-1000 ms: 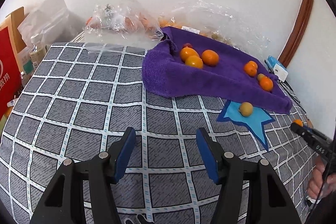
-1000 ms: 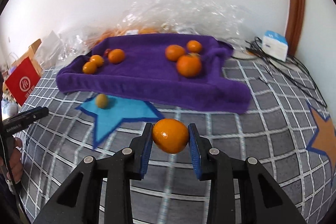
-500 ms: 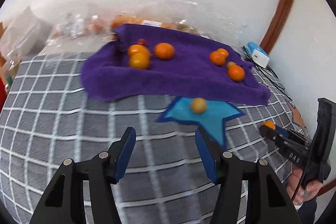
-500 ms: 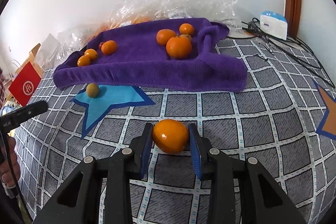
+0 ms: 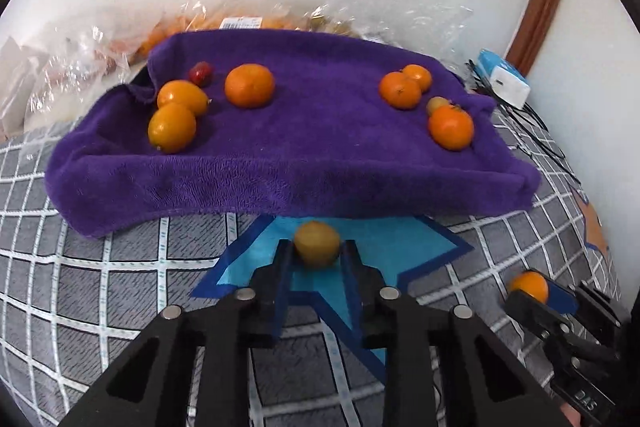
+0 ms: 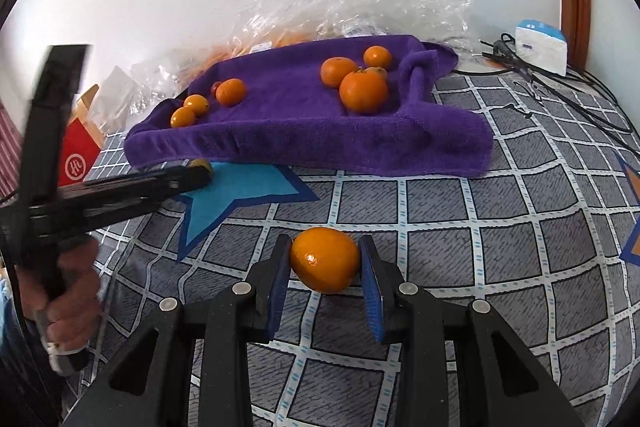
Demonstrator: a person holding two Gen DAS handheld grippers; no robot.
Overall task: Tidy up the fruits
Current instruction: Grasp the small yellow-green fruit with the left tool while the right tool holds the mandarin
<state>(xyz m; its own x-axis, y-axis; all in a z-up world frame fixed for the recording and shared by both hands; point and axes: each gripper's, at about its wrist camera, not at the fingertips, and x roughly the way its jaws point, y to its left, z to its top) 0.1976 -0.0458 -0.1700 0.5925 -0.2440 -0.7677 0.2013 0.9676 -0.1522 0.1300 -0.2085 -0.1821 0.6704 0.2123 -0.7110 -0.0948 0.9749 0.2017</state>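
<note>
The left tool (image 5: 316,259) straddles the yellowish fruit (image 5: 317,243) on the blue star (image 5: 384,243), just in front of the purple towel (image 5: 288,155); whether it grips yet I cannot tell. The right tool (image 6: 325,265) is clenched on an orange (image 6: 325,259) before the towel. Step: collecting strays. Next: close, lift, carry both onto the towel.

left tool (image 5: 316,259) ahead: purple towel (image 5: 280,163) edge blocks | right tool (image 6: 325,267) ahead: open checked bedcover (image 6: 460,227)
</note>
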